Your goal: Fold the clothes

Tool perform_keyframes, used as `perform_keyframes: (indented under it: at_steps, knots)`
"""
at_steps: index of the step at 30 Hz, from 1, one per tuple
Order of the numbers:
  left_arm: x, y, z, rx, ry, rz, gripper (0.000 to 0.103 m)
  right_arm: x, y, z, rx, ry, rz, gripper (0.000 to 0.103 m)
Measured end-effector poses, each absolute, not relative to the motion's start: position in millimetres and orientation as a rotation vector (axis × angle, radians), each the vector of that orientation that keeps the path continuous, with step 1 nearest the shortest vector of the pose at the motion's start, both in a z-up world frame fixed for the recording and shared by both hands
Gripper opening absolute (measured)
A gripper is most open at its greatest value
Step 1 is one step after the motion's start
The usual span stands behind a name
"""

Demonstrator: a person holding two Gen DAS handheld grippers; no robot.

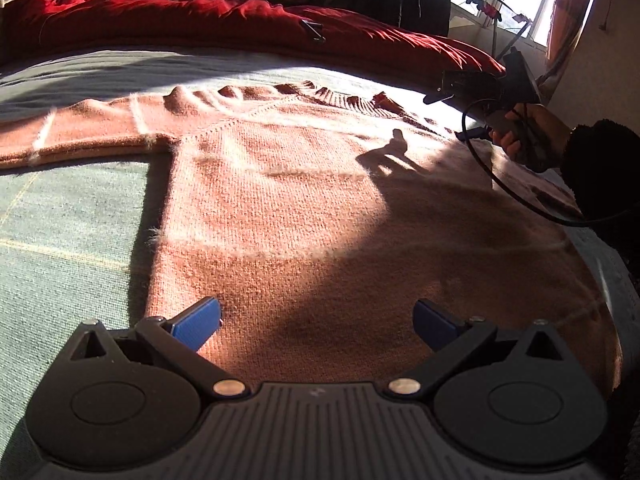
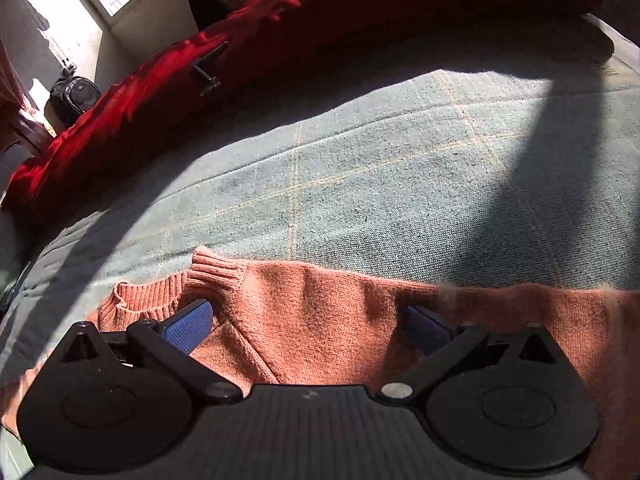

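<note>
Left gripper [image 1: 316,320] spread wide, empty, low over hem end of sweater [image 1: 288,208]. Right gripper [image 2: 308,324] likewise wide, empty, at collar [image 2: 140,300] and shoulder. Sweater flat on green blanket [image 2: 360,184], long axis running left gripper to right; one sleeve [image 1: 80,136] stretched sideways, nearer left gripper.

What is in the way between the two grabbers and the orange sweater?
Nothing visible. The left gripper hangs open right over the sweater near its bottom edge, and the right gripper is open over its shoulder by the collar.
</note>
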State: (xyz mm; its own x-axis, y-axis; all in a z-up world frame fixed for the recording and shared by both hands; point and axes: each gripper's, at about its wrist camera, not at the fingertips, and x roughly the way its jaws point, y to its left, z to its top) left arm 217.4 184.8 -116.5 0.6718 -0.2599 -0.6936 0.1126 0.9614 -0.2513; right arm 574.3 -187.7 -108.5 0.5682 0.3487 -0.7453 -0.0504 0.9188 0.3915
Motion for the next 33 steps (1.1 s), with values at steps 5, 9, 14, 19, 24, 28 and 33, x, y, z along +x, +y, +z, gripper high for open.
perform_keyframes:
  at_steps: [5,9,14,19,24,28,33]
  knots:
    - [219.8,186.3,-117.6,-0.199,0.808,-0.220,0.102,565.5,-203.7,-77.2,0.332,0.894,0.211,0.103]
    - [225.9,186.2,-117.2,-0.192,0.818,-0.228,0.102,538.2,-223.3,-60.9,0.327,0.874,0.209,0.103]
    - [232.4,181.8,-115.4,-0.158,0.836,-0.227,0.102,517.8,-236.4,-73.6,0.326,0.901,0.203,0.103]
    - [231.7,181.1,-112.9,-0.162,0.829,-0.211,0.102,532.8,-233.2,-96.7,0.355,0.933,0.192,0.103]
    - [230.7,199.5,-97.9,-0.194,0.769,-0.176,0.102,550.4,-222.5,-95.9,0.352,0.943,0.132,0.103]
    - [239.9,237.8,-83.3,-0.227,0.717,-0.122,0.102,529.0,-192.2,-69.7,0.288,0.932,0.249,0.103]
    - [272.8,291.3,-68.4,-0.226,0.651,-0.065,0.102,470.5,-123.0,-57.3,0.072,0.935,0.410,0.103]
